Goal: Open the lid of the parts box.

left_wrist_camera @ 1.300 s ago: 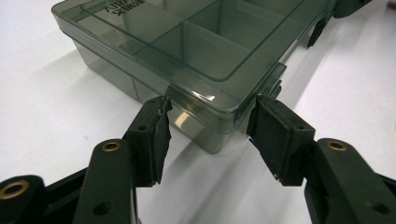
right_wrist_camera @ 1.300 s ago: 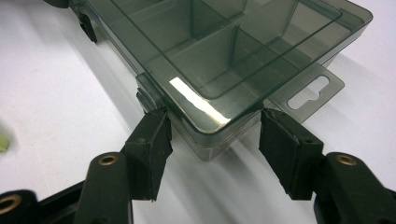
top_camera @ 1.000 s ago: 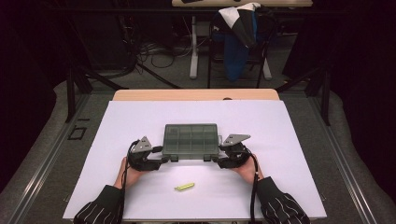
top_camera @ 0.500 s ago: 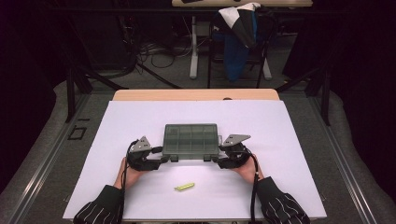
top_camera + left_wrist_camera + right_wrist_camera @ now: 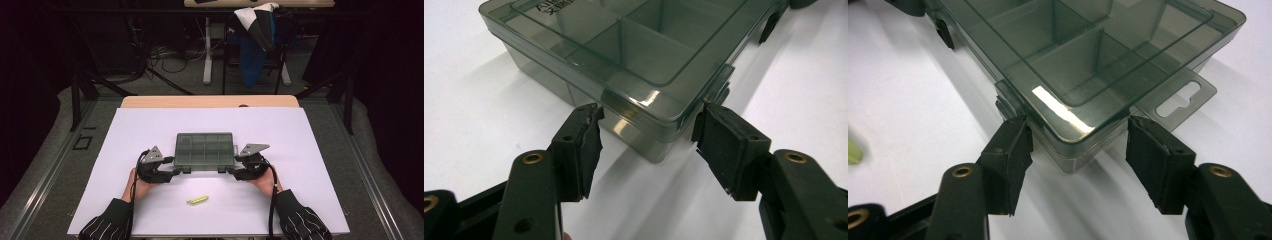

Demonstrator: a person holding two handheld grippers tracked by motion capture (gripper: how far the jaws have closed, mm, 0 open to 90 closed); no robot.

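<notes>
**Two grippers bracket the near corners of a divided box**

From the high view, the smoky-grey clear plastic compartment box (image 5: pixel 205 148) lies lid-shut at the centre of the white table sheet (image 5: pixel 300 130), its long axis running 9 to 3 o'clock; a small yellow-green stick (image 5: pixel 197 200) lies at its 6 o'clock. The right gripper view adds a hang tab (image 5: pixel 1182 97) at 3 o'clock. The left gripper (image 5: pixel 646 131) straddles one near corner, its jaws half apart and lately widened; the right gripper (image 5: pixel 1078 140) straddles the other. Whether the pads press the walls, I cannot tell.
</notes>
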